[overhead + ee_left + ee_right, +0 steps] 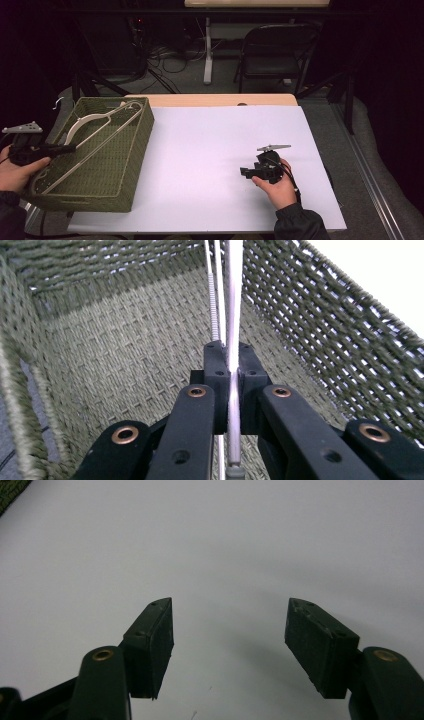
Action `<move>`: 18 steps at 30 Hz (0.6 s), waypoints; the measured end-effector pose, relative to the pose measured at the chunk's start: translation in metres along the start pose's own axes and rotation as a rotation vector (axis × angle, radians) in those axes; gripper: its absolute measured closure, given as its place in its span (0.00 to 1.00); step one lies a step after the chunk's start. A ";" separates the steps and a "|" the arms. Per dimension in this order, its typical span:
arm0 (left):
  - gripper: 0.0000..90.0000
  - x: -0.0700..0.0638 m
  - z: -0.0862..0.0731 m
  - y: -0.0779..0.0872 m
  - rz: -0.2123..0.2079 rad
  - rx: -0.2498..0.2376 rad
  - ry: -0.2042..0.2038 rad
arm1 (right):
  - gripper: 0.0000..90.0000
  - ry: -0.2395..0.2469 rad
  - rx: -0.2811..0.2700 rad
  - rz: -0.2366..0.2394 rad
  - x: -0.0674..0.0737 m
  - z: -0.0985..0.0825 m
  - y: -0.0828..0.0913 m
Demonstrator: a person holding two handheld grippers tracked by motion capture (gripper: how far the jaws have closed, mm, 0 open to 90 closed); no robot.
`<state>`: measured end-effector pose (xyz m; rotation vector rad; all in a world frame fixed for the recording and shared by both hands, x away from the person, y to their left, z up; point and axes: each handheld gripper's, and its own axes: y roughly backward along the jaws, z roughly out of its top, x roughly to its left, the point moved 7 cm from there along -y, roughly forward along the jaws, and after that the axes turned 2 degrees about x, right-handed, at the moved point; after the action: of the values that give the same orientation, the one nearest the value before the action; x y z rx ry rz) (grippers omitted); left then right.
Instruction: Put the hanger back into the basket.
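Note:
A pale clothes hanger (95, 130) leans slantwise inside a green woven basket (131, 155) on the left of the white table (215, 150). My left gripper (67, 148) reaches over the basket's left rim and is shut on the hanger's lower bar. In the left gripper view the jaws pinch that white bar (234, 340), with the basket's woven floor (125, 355) beyond. My right gripper (245, 172) rests low over the table at the right, pointing left. In the right gripper view it (229, 625) stands open with bare table between the pads.
A folding chair (277, 52) and cables lie on the floor behind the table. A wooden tabletop edge (210, 99) shows past the white sheet. The basket's corner (11, 495) appears at the top left of the right gripper view.

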<state>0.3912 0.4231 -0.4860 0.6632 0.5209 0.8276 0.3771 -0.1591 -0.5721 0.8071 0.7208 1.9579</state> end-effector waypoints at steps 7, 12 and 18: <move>0.97 0.000 -0.009 -0.018 -0.001 0.032 0.003 | 0.40 0.002 0.001 0.000 0.000 0.000 0.000; 0.97 0.001 -0.016 -0.031 0.014 0.066 -0.002 | 0.40 -0.002 0.006 -0.001 -0.001 -0.001 0.001; 0.96 0.000 -0.019 -0.035 0.042 0.084 -0.043 | 0.40 -0.005 0.003 -0.002 -0.003 -0.002 0.002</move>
<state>0.3963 0.4113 -0.5240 0.7696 0.5069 0.8324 0.3757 -0.1626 -0.5721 0.8131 0.7215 1.9525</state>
